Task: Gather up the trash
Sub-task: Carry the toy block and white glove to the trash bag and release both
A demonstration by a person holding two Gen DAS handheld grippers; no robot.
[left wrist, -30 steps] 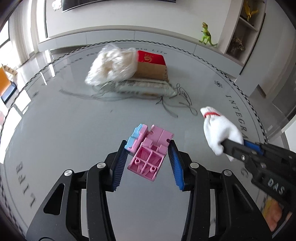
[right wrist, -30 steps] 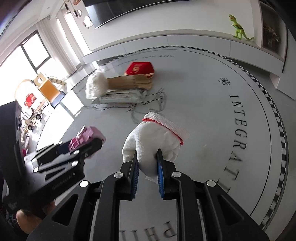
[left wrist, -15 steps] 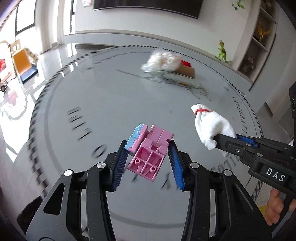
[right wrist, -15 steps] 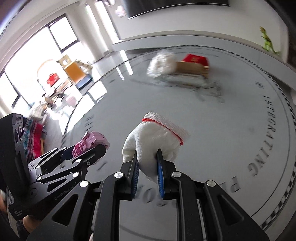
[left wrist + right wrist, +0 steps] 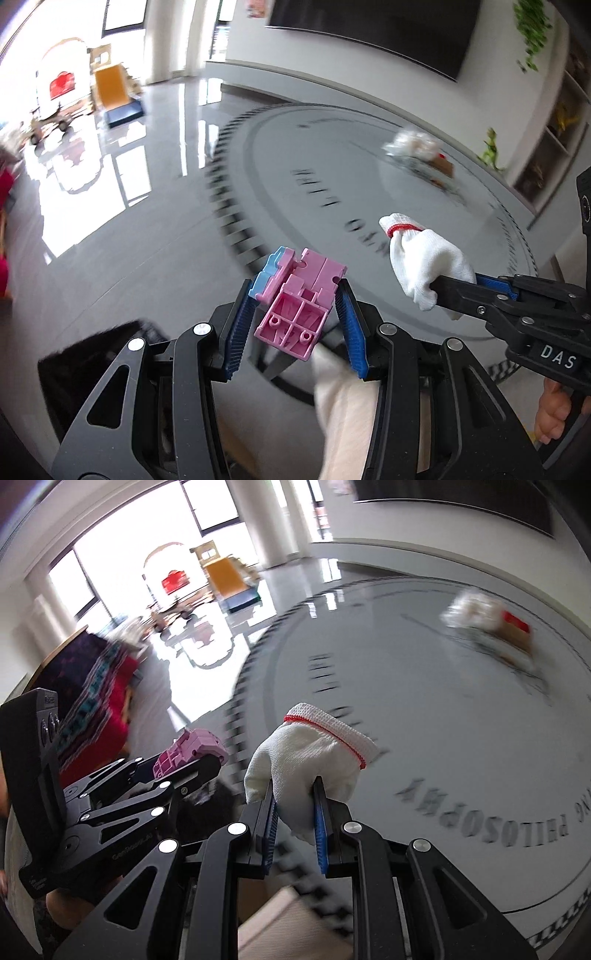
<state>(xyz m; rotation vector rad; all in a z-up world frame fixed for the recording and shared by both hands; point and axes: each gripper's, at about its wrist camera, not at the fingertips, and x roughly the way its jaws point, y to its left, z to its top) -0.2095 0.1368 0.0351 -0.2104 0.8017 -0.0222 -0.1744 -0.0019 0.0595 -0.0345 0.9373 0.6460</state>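
Observation:
My left gripper (image 5: 297, 295) is shut on a pink and blue plastic block piece (image 5: 295, 299) and holds it in the air above the grey floor. It also shows in the right wrist view (image 5: 192, 755), at the left. My right gripper (image 5: 295, 794) is shut on a white cloth glove with a red cuff line (image 5: 306, 749). The glove (image 5: 424, 258) also shows in the left wrist view, at the right. Far off on the round floor marking lies a blurred heap (image 5: 487, 627): a white plastic bag, a brown box with a red top, and wrappers.
The grey floor carries a large circle with lettering (image 5: 461, 823). A black shape (image 5: 96, 362) and a pale beige object (image 5: 351, 413) lie low under my left gripper. A red and purple patterned cloth (image 5: 99, 686) lies at the left. Toy furniture (image 5: 114, 92) stands by the windows.
Both grippers have swung left and away from the heap, which now looks smaller and further right. The block piece and the glove stay held. The black shape and beige object have come into view.

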